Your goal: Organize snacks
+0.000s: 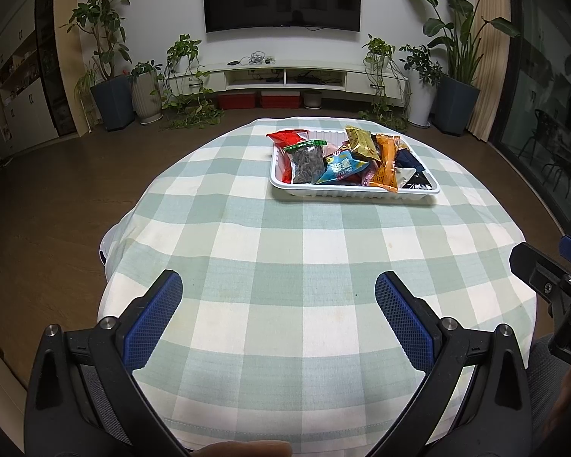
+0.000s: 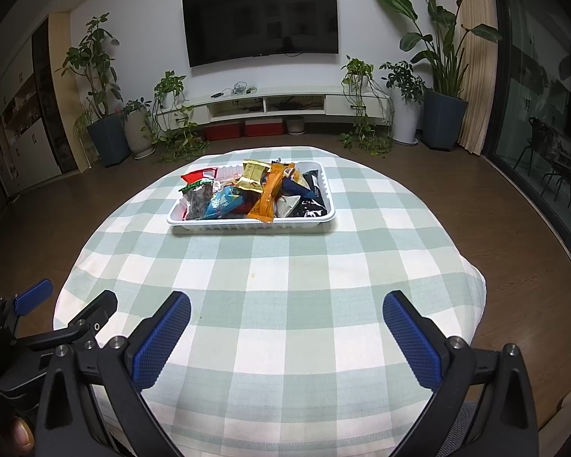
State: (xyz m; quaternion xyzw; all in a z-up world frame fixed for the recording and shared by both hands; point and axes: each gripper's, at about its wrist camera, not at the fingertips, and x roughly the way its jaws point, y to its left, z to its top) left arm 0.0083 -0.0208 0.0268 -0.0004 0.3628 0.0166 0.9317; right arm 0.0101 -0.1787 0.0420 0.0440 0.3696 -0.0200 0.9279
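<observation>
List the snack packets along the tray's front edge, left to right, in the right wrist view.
In the white tray: clear packet of dark seeds → blue packet → orange packet → white packet → black packet.

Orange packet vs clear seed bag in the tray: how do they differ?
The orange packet is opaque, long and narrow; the clear seed bag is see-through, showing dark seeds, and broader. The orange packet lies near the middle of the white tray with its near end over the front rim; the seed bag sits at the tray's left end. The seed bag has a green top strip; the orange packet has none. Both lean on other snacks, untouched.
</observation>
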